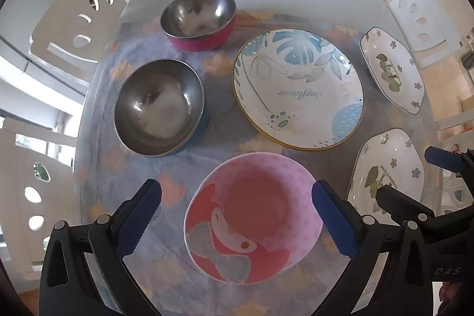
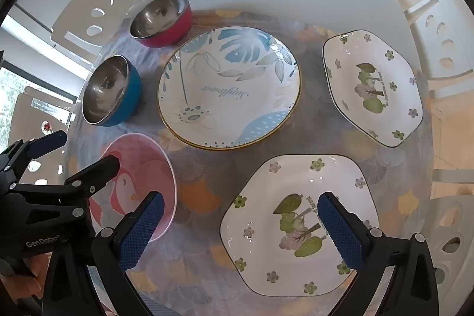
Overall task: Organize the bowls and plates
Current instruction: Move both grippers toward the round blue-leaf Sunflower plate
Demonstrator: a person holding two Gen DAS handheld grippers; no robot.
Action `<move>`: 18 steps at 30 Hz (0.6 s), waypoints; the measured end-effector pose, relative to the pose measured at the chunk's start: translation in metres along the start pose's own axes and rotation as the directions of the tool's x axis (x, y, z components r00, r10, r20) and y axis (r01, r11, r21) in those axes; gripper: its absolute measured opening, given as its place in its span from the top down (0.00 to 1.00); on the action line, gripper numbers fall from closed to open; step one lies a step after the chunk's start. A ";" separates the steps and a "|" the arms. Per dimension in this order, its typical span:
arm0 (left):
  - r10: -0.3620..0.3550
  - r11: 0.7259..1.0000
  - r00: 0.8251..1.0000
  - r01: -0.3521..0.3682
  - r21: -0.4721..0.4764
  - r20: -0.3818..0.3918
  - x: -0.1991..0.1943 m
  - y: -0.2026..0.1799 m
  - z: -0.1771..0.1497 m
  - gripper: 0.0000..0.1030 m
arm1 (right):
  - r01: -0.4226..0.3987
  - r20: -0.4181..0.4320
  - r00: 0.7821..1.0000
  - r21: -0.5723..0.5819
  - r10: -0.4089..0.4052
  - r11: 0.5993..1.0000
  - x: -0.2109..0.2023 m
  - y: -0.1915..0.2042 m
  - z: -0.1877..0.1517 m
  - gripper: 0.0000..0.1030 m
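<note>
- Plainly wide apart on both sides — left gripper (image 1: 237, 197) empty, poised over the pink bowl (image 1: 253, 216); right gripper (image 2: 241, 211) empty too, poised over the near hexagonal plate (image 2: 299, 224).
- Spread flat on the patterned tablecloth (image 2: 201, 197), nothing stacked yet: pink bowl nearest on the left, blue steel bowl (image 1: 160, 107) and red steel bowl (image 1: 199, 19) further back, round leaf-print plate (image 2: 229, 88) in the middle, far hexagonal plate (image 2: 373, 88) beyond the near one.
- Likely trouble, judged from here: a thin plate rim lying flush on cloth, so fingers (image 2: 340, 230) may skid off or drag the cloth rather than catch the edge.
- Also a risk of a lopsided pinch on the pink bowl wall — tilt, then a slip from the pads.
- Possible clash between the two tools, standing close beside each other.
- Chipping likely if glazed plate meets glazed plate hard when stacked.
- Near hexagonal plate: long axis running diagonally, from near right to far left in the right wrist view; printed tree upside down, crown toward the camera.
- Pink bowl: mouth up, no long axis; cartoon face toward the near edge.
</note>
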State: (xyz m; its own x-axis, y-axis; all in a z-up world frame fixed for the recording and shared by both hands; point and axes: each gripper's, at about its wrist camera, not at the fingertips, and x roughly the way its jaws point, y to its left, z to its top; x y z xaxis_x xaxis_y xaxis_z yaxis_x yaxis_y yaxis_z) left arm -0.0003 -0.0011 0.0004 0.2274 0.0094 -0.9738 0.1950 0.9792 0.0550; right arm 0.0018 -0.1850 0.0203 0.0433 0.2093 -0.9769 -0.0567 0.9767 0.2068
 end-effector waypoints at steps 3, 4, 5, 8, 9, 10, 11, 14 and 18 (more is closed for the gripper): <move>-0.010 1.000 1.000 0.010 -0.002 0.010 -0.001 0.000 -0.001 0.01 | -0.003 -0.009 1.000 0.001 0.003 1.000 -0.001 0.001 0.001 0.00; -0.020 1.000 1.000 0.020 -0.002 -0.003 -0.001 0.000 0.001 0.01 | -0.005 -0.009 1.000 0.001 0.005 1.000 -0.001 0.001 0.002 0.00; -0.029 1.000 1.000 0.029 -0.007 0.006 -0.002 0.002 0.000 0.01 | -0.006 -0.007 1.000 0.000 0.006 1.000 -0.002 0.001 0.002 0.00; -0.024 1.000 1.000 0.024 -0.003 0.011 -0.004 0.001 -0.001 0.01 | -0.006 -0.004 1.000 -0.006 0.006 1.000 -0.004 0.001 0.002 0.00; -0.023 1.000 1.000 0.023 -0.005 0.012 -0.003 0.000 -0.002 0.01 | -0.005 -0.003 1.000 -0.008 0.005 1.000 -0.004 0.001 0.000 0.00; -0.030 1.000 1.000 0.030 -0.005 0.006 -0.002 0.003 0.000 0.02 | -0.005 -0.002 1.000 -0.008 0.005 1.000 -0.002 0.001 0.000 0.00; -0.033 0.999 0.999 0.033 -0.005 0.004 -0.003 0.003 0.000 0.02 | -0.004 -0.002 1.000 -0.008 0.004 1.000 -0.002 0.000 -0.001 0.00; -0.035 0.999 0.999 0.035 -0.007 0.003 -0.004 0.003 0.001 0.02 | 0.003 -0.006 1.000 -0.006 -0.003 1.000 -0.002 0.001 -0.001 0.00; -0.036 0.999 0.999 0.036 -0.007 0.003 -0.004 0.004 0.001 0.02 | 0.003 -0.008 1.000 -0.006 -0.003 1.000 -0.003 0.000 0.000 0.00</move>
State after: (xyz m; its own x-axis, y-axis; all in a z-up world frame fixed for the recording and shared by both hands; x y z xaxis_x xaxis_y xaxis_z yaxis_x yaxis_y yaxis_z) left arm 0.0001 0.0022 0.0048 0.2227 -0.0262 -0.9745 0.1960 0.9804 0.0184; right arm 0.0013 -0.1859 0.0236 0.0359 0.2057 -0.9780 -0.0630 0.9771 0.2032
